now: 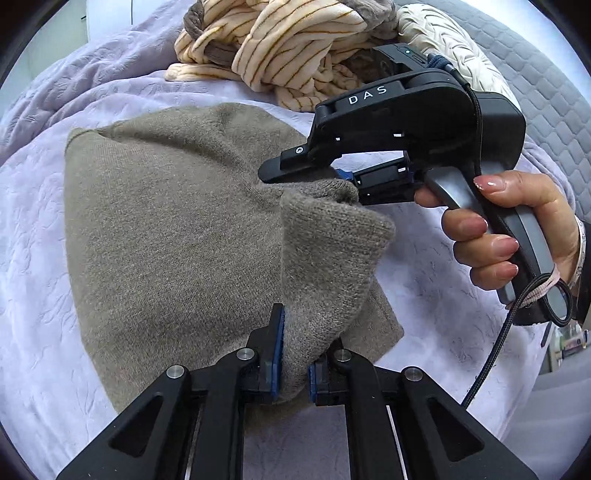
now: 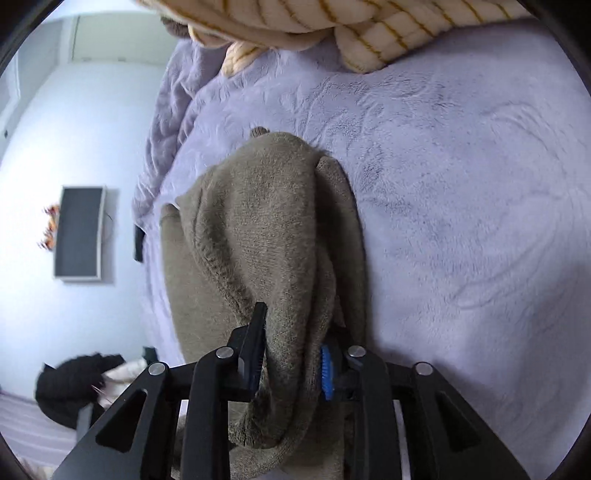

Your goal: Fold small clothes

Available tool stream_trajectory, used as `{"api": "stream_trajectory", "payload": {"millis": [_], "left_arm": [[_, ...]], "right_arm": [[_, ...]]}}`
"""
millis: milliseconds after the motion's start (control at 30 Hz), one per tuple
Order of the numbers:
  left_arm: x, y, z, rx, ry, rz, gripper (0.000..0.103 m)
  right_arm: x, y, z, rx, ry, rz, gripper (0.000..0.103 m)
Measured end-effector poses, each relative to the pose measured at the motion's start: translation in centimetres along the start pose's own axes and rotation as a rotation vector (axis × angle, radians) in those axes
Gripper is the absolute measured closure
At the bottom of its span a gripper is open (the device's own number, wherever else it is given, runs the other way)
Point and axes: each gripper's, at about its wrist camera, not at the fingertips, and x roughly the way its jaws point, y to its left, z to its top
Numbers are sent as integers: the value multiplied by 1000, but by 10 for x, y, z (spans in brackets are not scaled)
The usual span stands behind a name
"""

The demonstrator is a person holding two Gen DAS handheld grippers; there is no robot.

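Taupe knit garment (image 1: 177,229) pinched in left gripper (image 1: 293,354), right gripper (image 2: 291,354)

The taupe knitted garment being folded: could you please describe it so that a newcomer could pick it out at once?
Start from the lilac plush blanket covering the bed. In its middle lies the taupe knitted garment, one edge lifted by the left gripper and the right gripper. Unlike the cream striped fleece heaped behind it, it is plain and unpatterned.

The striped cream garment (image 2: 332,33) is cut off by the right wrist view's top edge. The taupe knit's (image 2: 266,236) lower end hides behind the right claw (image 2: 291,365). A dark heap (image 2: 74,387) at the lower left is blurred.
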Motion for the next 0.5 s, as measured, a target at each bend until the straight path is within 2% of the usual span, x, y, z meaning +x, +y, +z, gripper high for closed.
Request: {"api": "stream_trajectory", "payload": {"millis": [33,67,133,200,233,267,367,400,500], "left_arm": [[-2,-2,-3,-7,7,2,84],[-7,-2,-3,-20,13,-2,81],[-19,-4,-6,-29,9,-5,81],[-32,-5,-14,-18,4,5,79],[-37,-7,-18,-18,4,13,61],[-45,-6,-21,-24,-5,25,42],[-67,-2,-31,-39,-37,50,41],[-72,1,-33,-51,-41,63,41],[-76,18,-31,-112,-53,109,41]], "right_arm": [[-1,2,0,-8,-2,-5,72],[-1,4,-1,-17,2,-14,70],[-4,11,-2,-24,18,-42,67],[-13,16,-5,-34,14,-68,59],[-22,19,-7,-44,6,-91,53],[-28,21,-10,-53,1,-118,52],[-49,21,-23,-68,-13,-214,52],[-56,22,-28,-66,-23,-219,52],[-78,23,-42,-42,-62,-157,53]]}}
